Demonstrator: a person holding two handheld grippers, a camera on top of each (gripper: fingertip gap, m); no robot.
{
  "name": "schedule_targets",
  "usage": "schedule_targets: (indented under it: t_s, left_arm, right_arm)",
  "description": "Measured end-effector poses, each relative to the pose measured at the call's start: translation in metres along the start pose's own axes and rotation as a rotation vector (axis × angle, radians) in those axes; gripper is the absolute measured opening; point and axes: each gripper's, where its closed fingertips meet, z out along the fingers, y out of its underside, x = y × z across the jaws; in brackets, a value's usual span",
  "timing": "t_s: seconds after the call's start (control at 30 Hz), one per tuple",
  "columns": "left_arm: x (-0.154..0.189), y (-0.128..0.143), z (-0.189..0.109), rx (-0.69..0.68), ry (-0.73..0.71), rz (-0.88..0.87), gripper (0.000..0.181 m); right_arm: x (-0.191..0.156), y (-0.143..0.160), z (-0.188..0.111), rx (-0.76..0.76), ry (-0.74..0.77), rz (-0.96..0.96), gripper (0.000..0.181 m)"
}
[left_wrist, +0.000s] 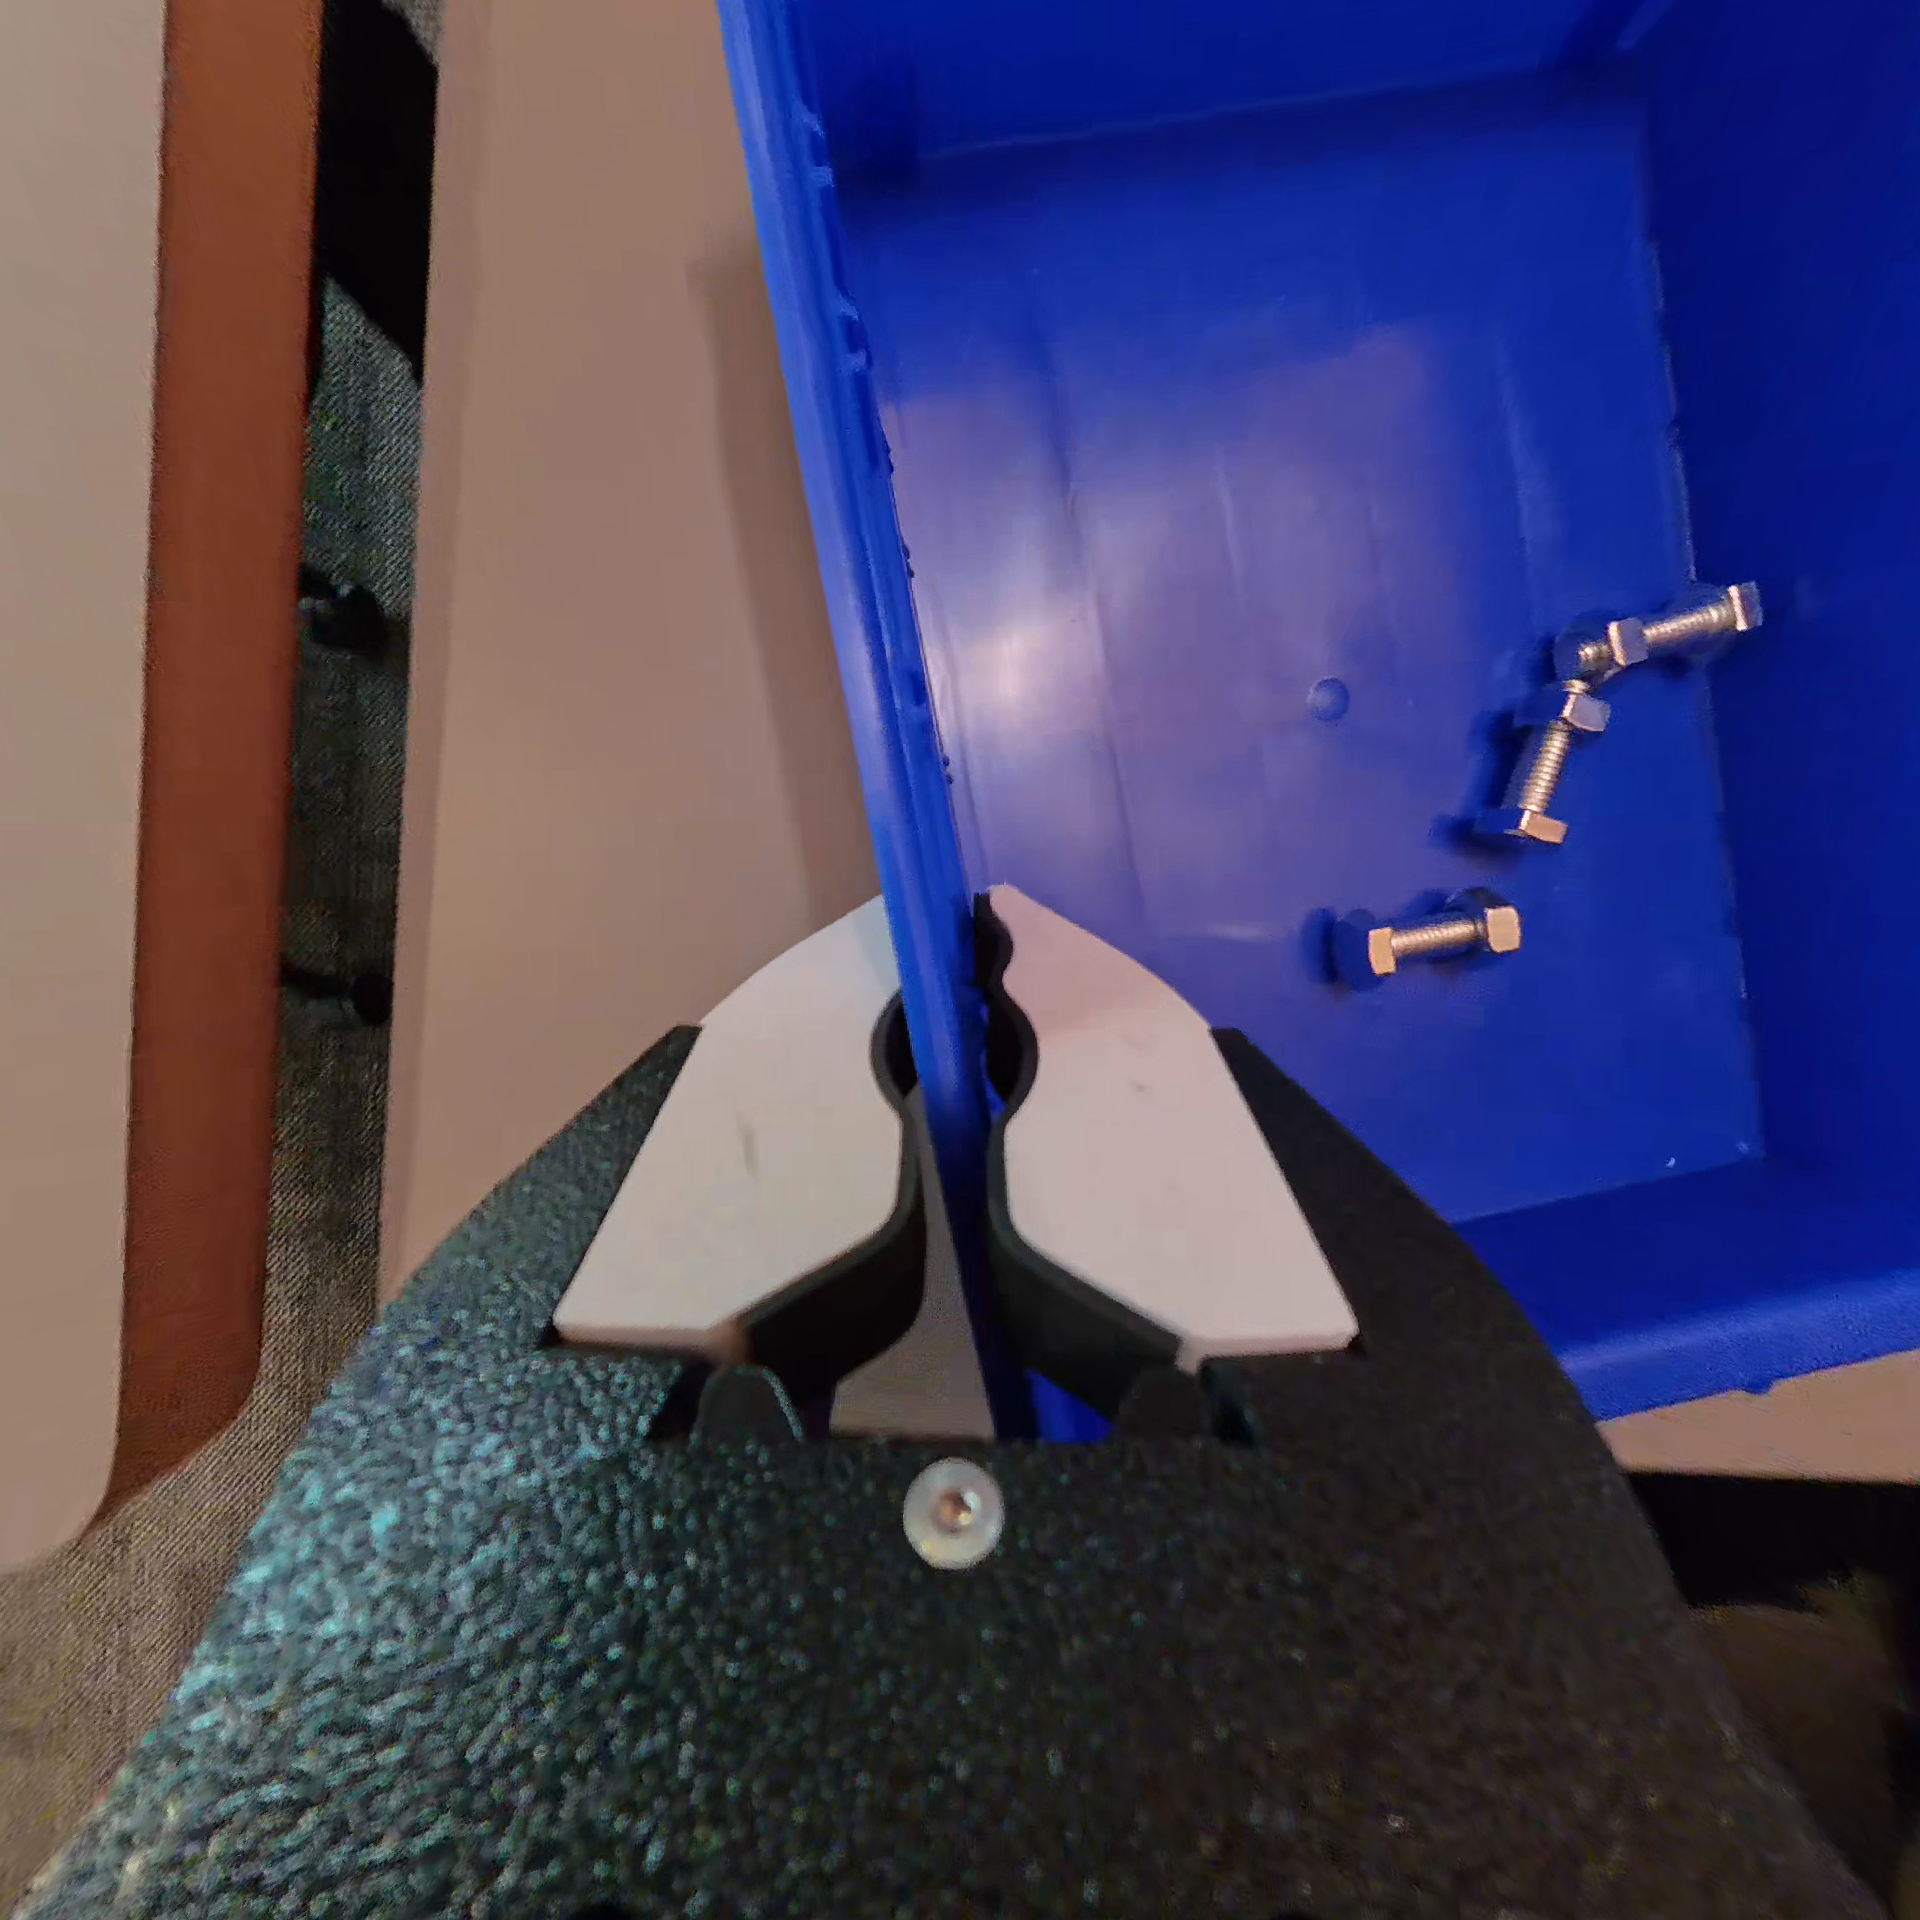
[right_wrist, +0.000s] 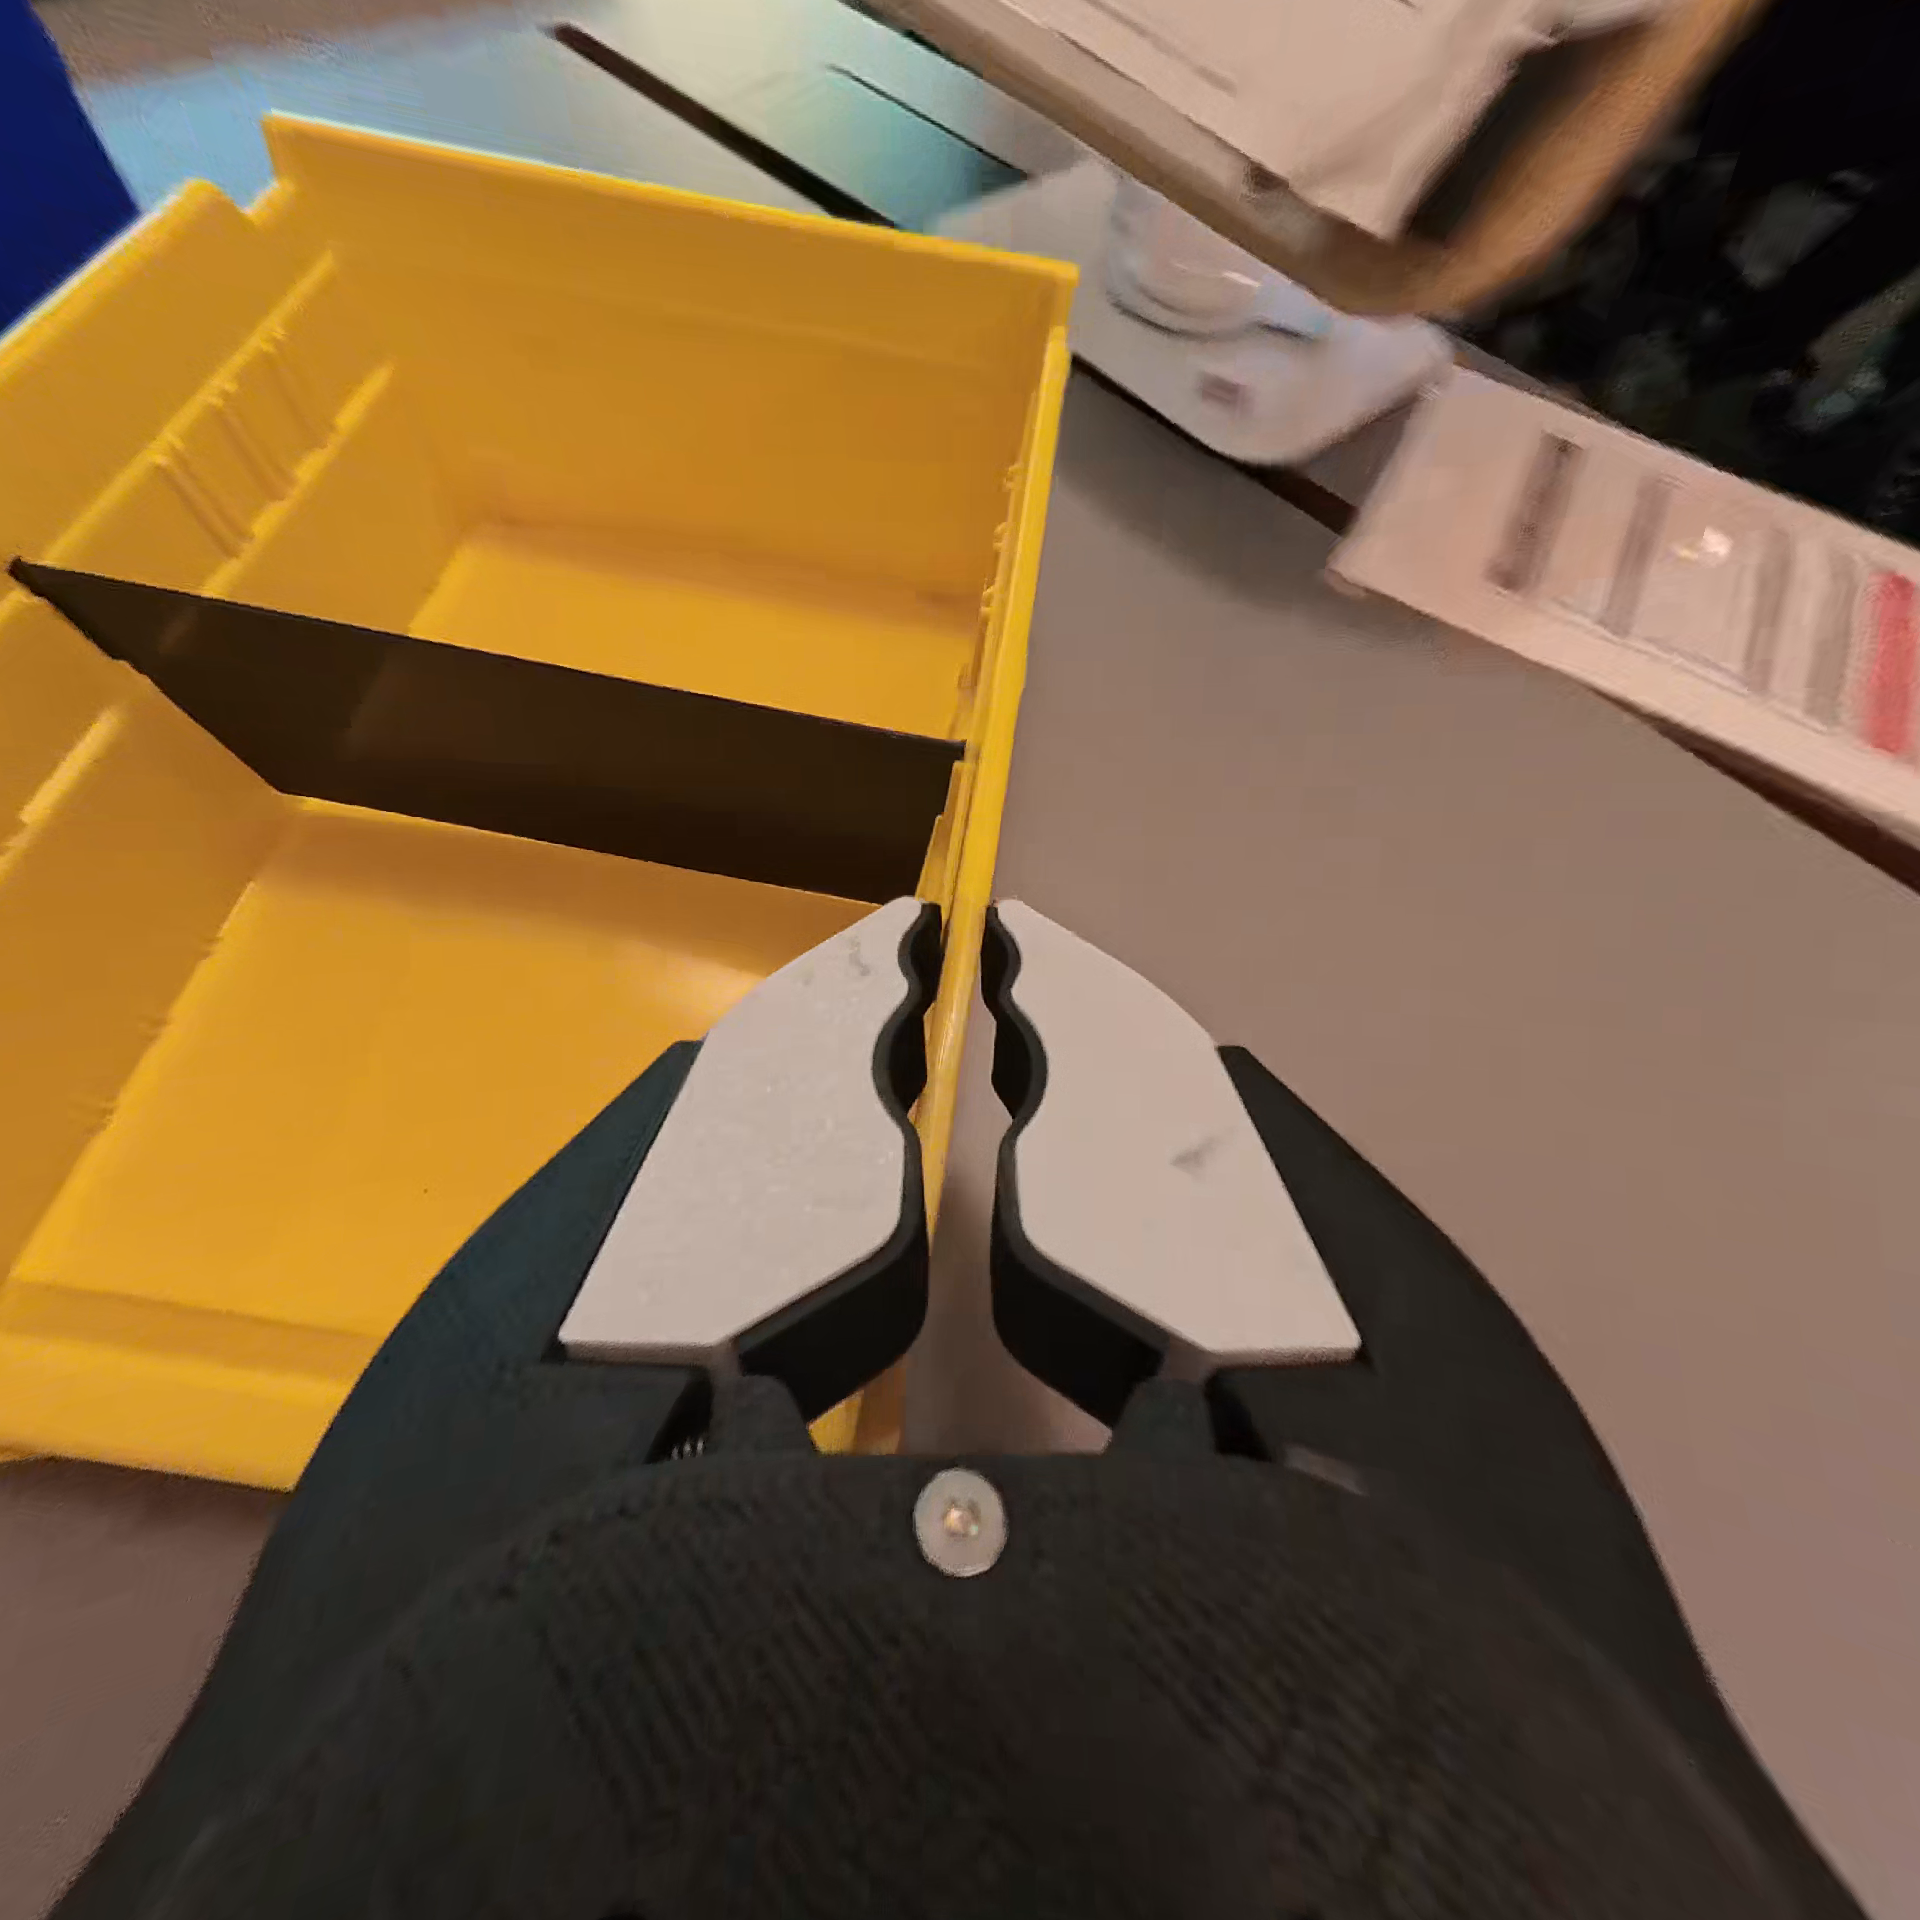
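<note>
In the left wrist view my left gripper (left_wrist: 940, 914) is shut on the left wall of a blue bin (left_wrist: 1195, 499), one finger outside and one inside. Three silver bolts with nuts (left_wrist: 1538, 769) lie on the bin floor at the right. In the right wrist view my right gripper (right_wrist: 961, 920) is shut on the right wall of a yellow bin (right_wrist: 582, 332), one finger each side. A black divider (right_wrist: 540, 727) crosses the yellow bin and splits it into two bare compartments.
Both bins sit on a pale table (right_wrist: 1351, 935). A brown chair edge (left_wrist: 229, 623) and grey carpet lie left of the blue bin. A white scale (right_wrist: 1236, 343), a white card with coloured strips (right_wrist: 1683, 613) and a cardboard box (right_wrist: 1351, 114) stand beyond the yellow bin. The grippers' ends are close to 65 cm from one another.
</note>
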Motion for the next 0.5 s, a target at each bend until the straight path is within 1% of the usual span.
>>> schedule_targets:
  t_s: [0.1, 0.23, 0.3, 0.4, 0.5]
  left_arm:
    - [0.013, -0.034, 0.021, -0.004, 0.007, 0.043, 0.006]
    - [0.034, -0.087, 0.053, -0.004, 0.062, 0.088, 0.006]
    - [0.043, -0.113, 0.069, -0.004, 0.064, 0.136, 0.006]
    - [0.059, -0.147, 0.09, -0.003, 0.08, 0.134, 0.006]
    - [0.071, -0.176, 0.108, 0.01, 0.057, 0.198, 0.007]
  right_arm:
    - [0.061, 0.033, -0.047, -0.007, 0.13, 0.076, 0.007]
    - [0.134, 0.064, -0.085, 0.037, 0.315, 0.237, 0.007]
    - [0.166, 0.073, -0.095, 0.088, 0.4, 0.306, 0.007]
    - [0.208, 0.08, -0.102, 0.141, 0.503, 0.388, 0.007]
    - [0.235, 0.081, -0.1, 0.144, 0.551, 0.419, 0.007]
